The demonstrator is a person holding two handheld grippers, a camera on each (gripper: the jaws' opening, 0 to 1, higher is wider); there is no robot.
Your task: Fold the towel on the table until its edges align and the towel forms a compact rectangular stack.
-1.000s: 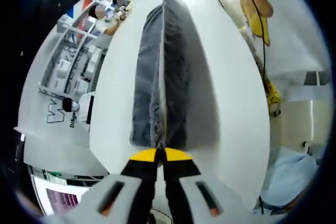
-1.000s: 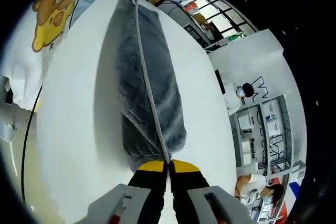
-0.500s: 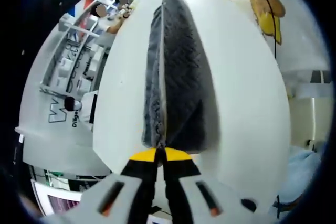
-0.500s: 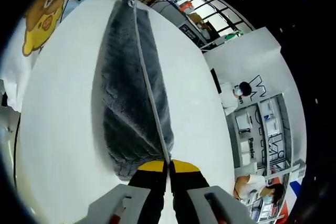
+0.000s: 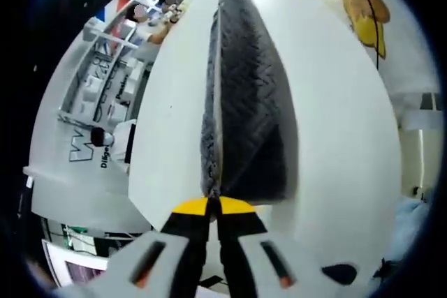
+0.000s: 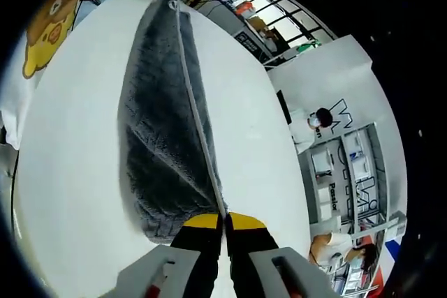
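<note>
Grey towel [image 5: 248, 102] — broader, nearer the white table [image 5: 335, 137] than before.

Left gripper [image 5: 213, 207] pinches the grey towel [image 5: 248, 116] (edge taut) over the white table [image 5: 335, 137].

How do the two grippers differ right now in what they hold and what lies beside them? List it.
The left gripper pinches the towel at one end of its taut pale edge; the right gripper pinches the opposite end. In the left gripper view the towel hangs mostly to the right of that edge; in the right gripper view, mostly to the left. Shared: both have yellow-tipped jaws closed on the same grey towel above the white table.
</note>
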